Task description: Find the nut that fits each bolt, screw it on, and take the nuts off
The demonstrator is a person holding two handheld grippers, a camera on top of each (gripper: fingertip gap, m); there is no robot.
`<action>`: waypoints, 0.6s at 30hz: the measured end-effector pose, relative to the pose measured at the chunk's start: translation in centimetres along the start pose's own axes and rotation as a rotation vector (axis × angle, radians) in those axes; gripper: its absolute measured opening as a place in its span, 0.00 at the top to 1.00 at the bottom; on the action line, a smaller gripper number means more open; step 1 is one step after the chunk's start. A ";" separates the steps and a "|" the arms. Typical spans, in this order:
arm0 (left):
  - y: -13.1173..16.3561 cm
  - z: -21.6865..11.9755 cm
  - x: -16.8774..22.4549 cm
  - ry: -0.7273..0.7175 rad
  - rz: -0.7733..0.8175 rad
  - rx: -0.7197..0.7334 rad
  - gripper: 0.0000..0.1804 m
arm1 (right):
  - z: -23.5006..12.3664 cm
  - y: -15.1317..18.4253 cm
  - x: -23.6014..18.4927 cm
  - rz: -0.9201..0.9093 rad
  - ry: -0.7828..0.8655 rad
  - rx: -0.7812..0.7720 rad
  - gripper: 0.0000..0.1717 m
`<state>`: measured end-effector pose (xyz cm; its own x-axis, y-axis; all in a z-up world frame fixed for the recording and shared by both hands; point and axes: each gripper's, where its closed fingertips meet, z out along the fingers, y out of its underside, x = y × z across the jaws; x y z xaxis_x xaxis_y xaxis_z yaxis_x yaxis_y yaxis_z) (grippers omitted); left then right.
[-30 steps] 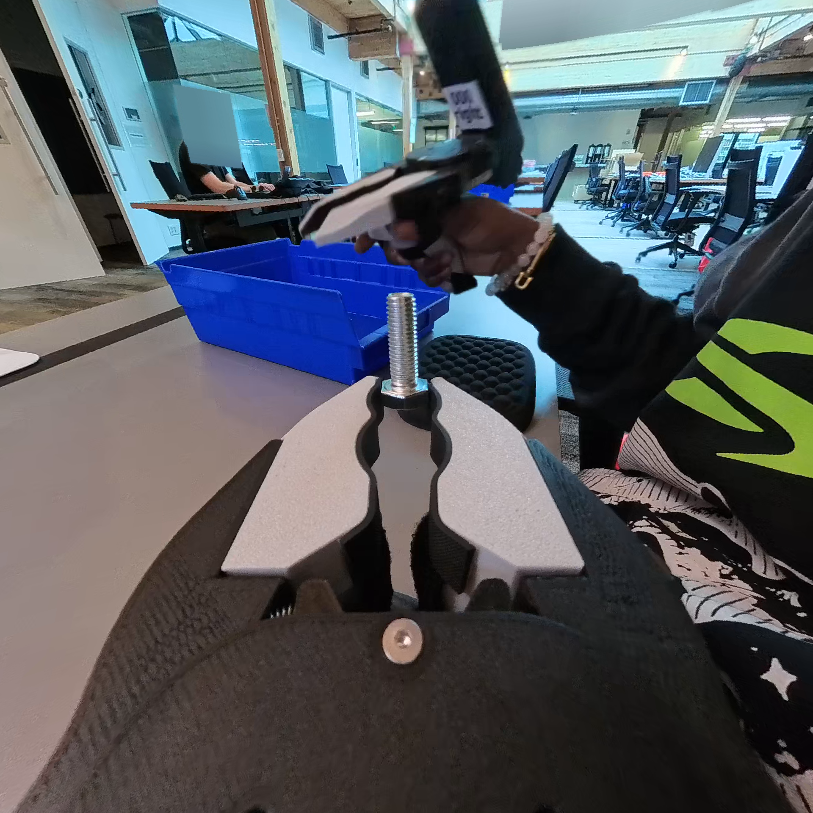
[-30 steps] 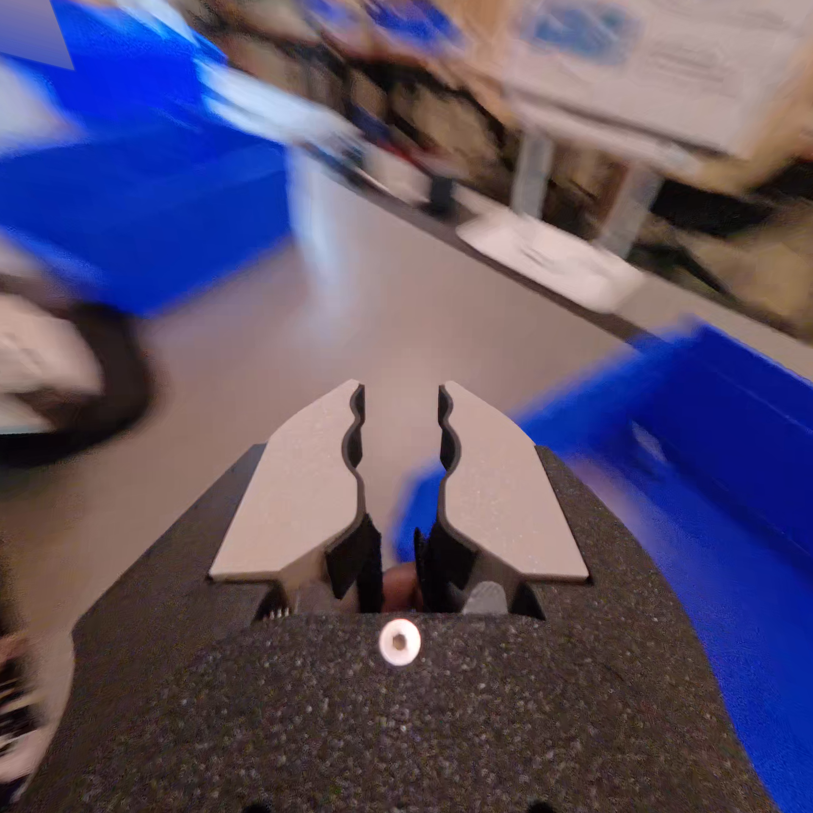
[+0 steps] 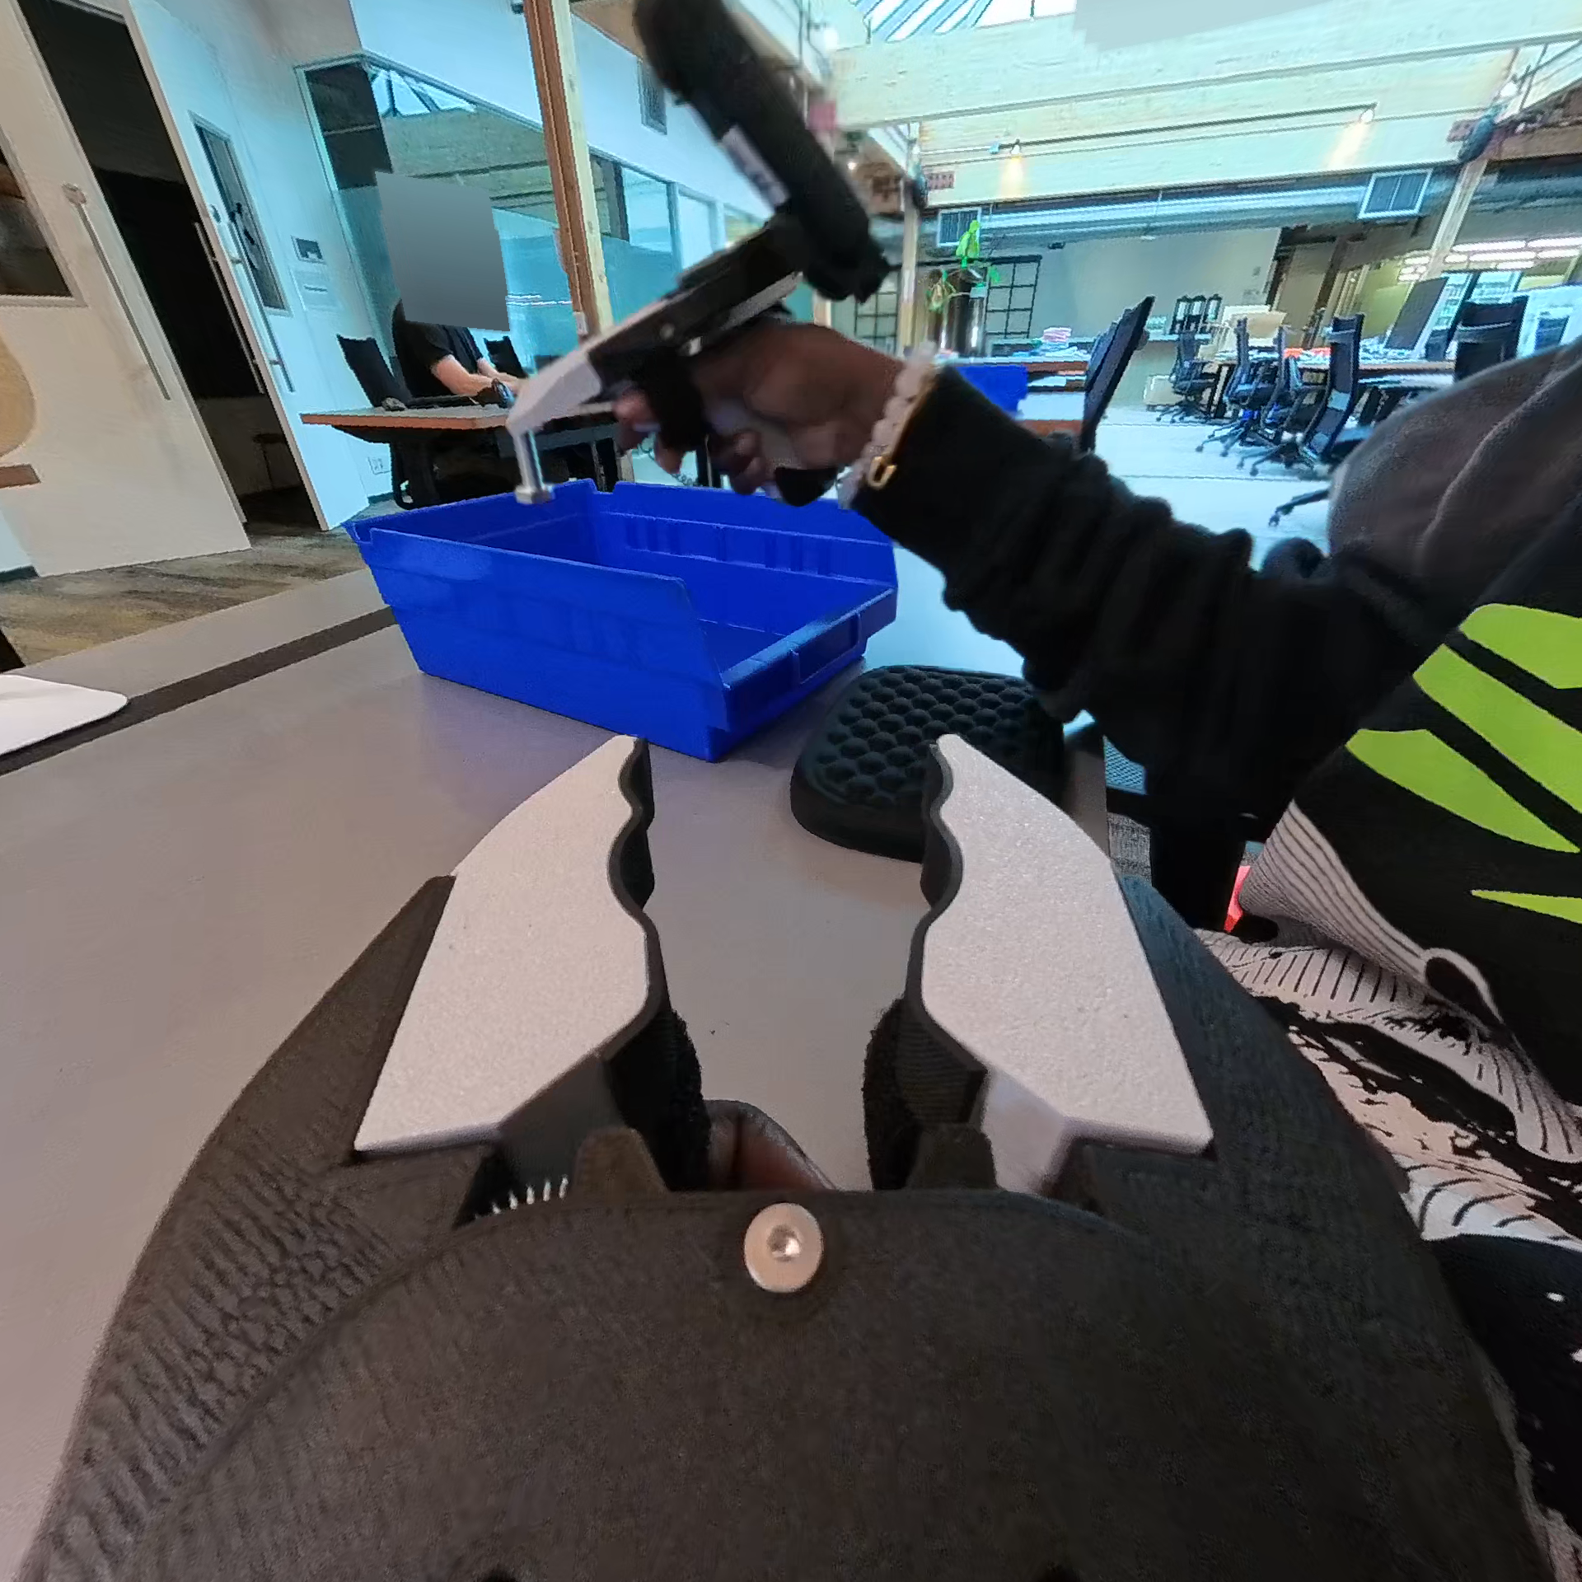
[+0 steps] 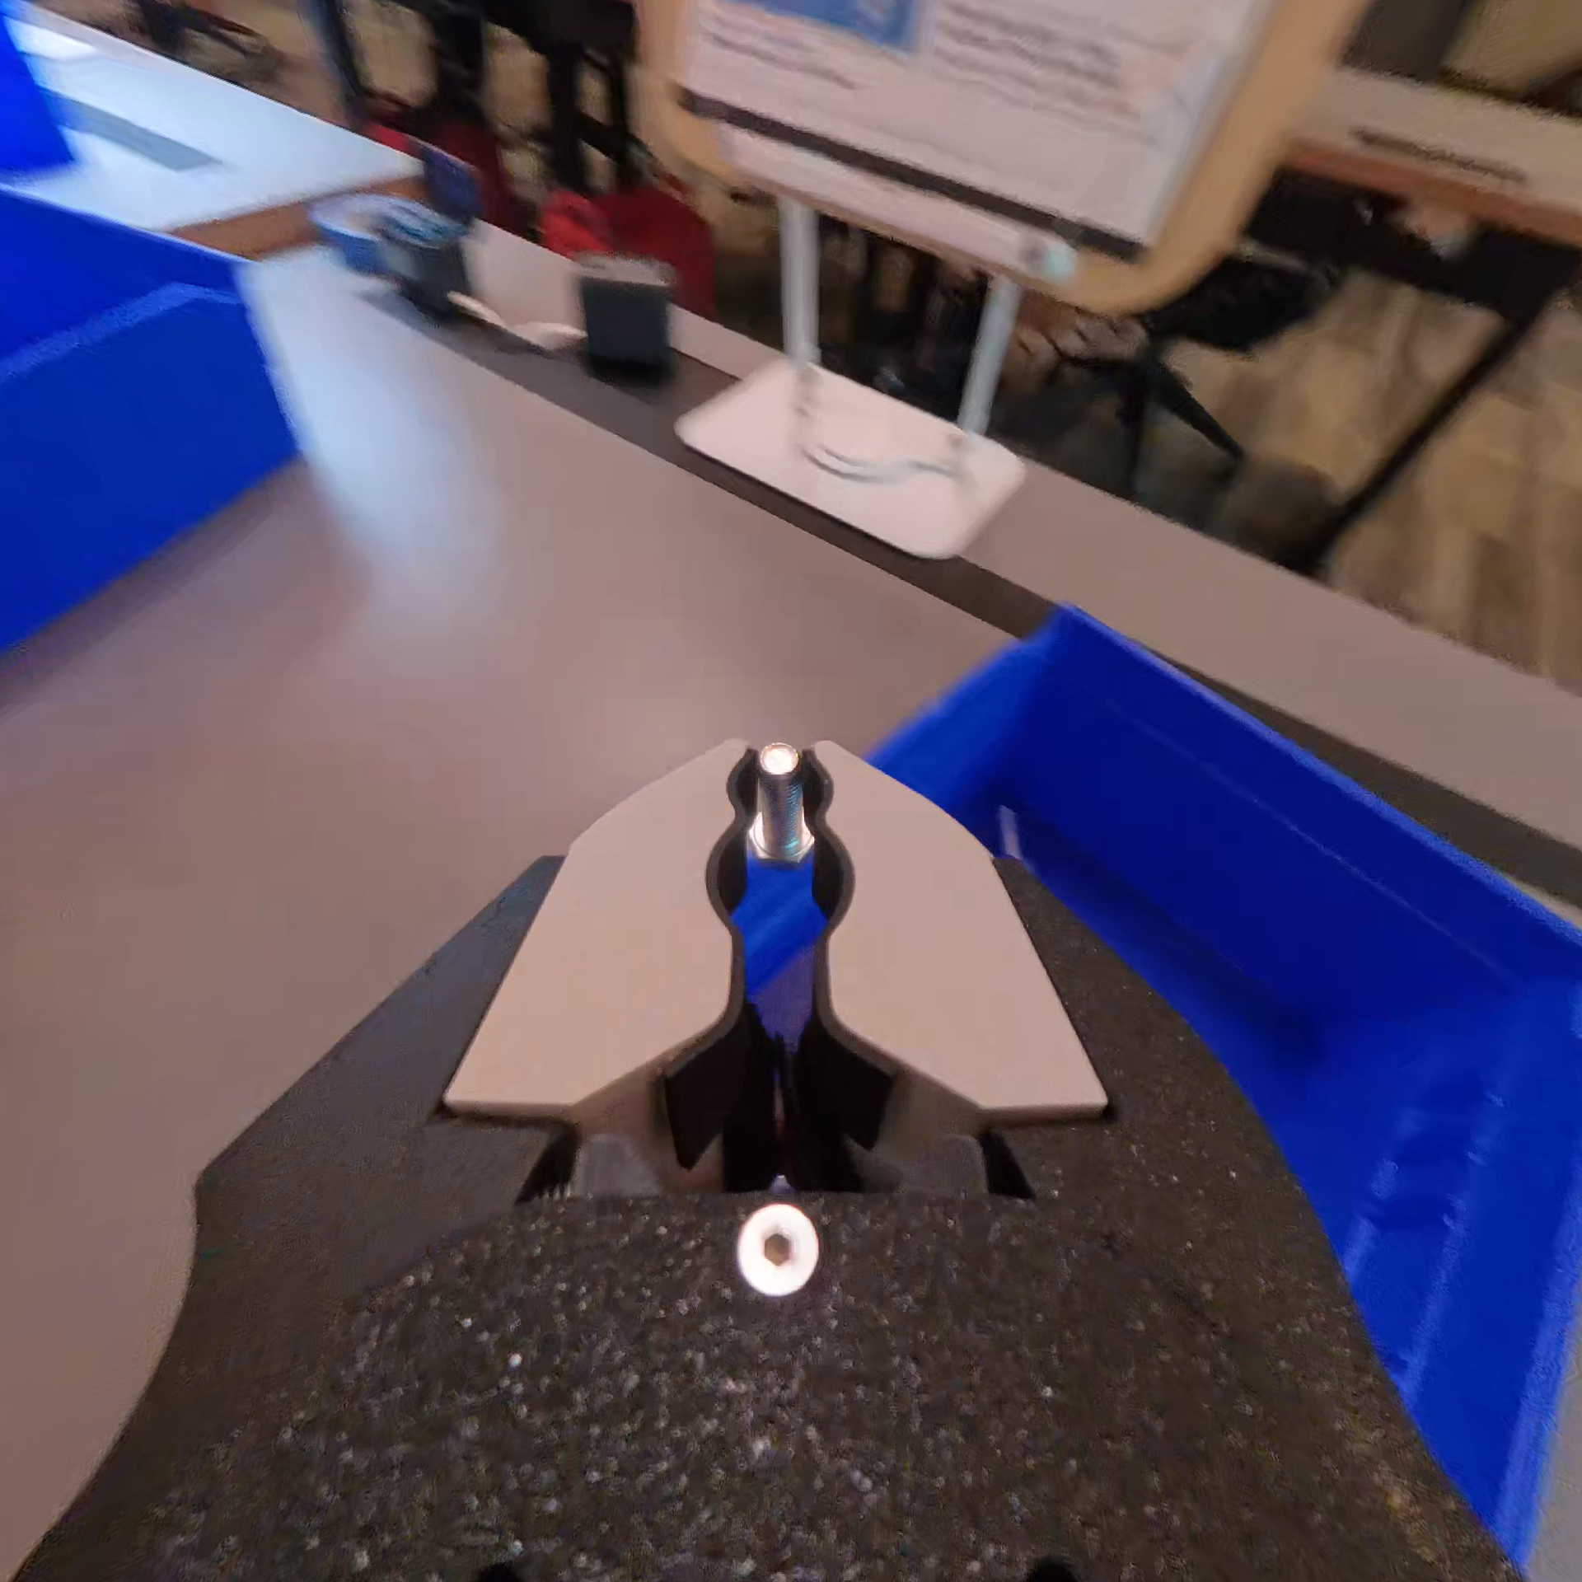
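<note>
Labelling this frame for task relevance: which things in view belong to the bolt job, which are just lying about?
In the job:
- right tongs, shut on the silver bolt
- left tongs, open, nothing between them
- blue bin under the bolt

Lying about:
- black honeycomb pad
- white stand base across the grey table
- second blue bin, blurred
- no nut visible

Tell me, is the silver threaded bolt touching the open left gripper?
Apart. The left wrist view shows the left gripper open with only table between its fingers; the bolt hangs from the right gripper.
</note>
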<state>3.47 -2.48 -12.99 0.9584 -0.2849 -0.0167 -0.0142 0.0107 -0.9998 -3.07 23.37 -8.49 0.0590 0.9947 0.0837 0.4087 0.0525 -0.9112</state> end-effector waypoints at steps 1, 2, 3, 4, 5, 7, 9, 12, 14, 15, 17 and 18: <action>0.0 0.0 0.0 0.000 -0.003 0.002 0.66 | 0.9 0.8 2.1 0.036 0.038 -0.038 0.94; 0.0 0.0 0.0 0.001 -0.006 0.003 0.66 | 1.7 1.7 3.8 0.071 0.065 -0.070 0.94; -0.1 0.0 -0.1 0.000 -0.009 0.005 0.67 | 2.5 2.6 5.3 0.103 0.090 -0.102 0.94; -0.1 0.0 -0.1 0.000 -0.012 0.006 0.67 | 3.2 3.5 6.6 0.129 0.109 -0.131 0.94; -0.1 -0.1 -0.1 0.000 -0.015 0.007 0.67 | 3.9 4.4 7.7 0.152 0.127 -0.154 0.94; -0.1 -0.1 -0.2 0.000 -0.021 0.010 0.67 | 4.9 5.9 9.4 0.192 0.160 -0.192 0.94; -0.1 -0.1 -0.2 -0.002 -0.023 0.013 0.67 | 5.8 7.1 10.6 0.220 0.182 -0.222 0.94; -0.2 -0.1 -0.2 -0.003 -0.021 0.015 0.67 | 6.8 8.7 11.6 0.248 0.198 -0.262 0.94; -0.2 -0.1 -0.2 -0.004 -0.020 0.015 0.67 | 7.4 9.5 12.0 0.260 0.206 -0.279 0.94; -0.2 -0.1 -0.2 -0.004 -0.020 0.015 0.67 | 7.6 9.8 12.1 0.265 0.209 -0.288 0.94; -0.2 -0.2 -0.2 -0.004 -0.020 0.017 0.67 | 7.9 10.4 12.2 0.267 0.214 -0.305 0.94; -0.2 -0.2 -0.2 -0.005 -0.020 0.017 0.67 | 8.0 10.6 12.2 0.266 0.216 -0.313 0.94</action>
<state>3.24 -2.59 -12.78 0.9598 -0.2805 0.0038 0.0102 0.0213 -0.9997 -5.32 36.78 -20.38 0.3738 0.9272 -0.0235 0.6074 -0.2639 -0.7493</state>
